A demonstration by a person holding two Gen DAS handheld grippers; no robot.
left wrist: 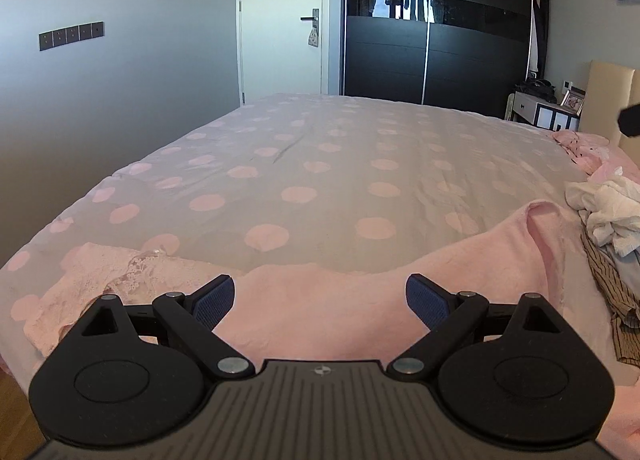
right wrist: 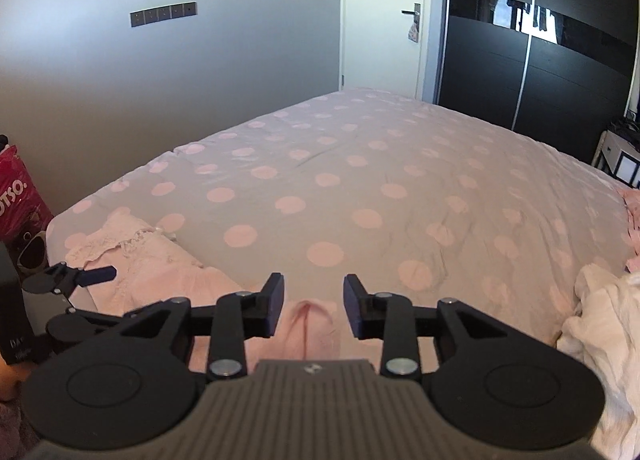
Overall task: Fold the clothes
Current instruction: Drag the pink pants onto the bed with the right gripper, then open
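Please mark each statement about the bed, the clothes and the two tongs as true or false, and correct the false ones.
1. Both tongs are open. True: the left tongs and the right tongs both show a gap between the pads and hold nothing.
2. The bedspread is striped. False: it is grey with pink dots.
3. A pink garment lies under the left tongs. True.
4. The white clothes lie at the left edge of the bed. False: they are piled at the right side.
5. The wardrobe is white. False: it is dark; the door beside it is white.
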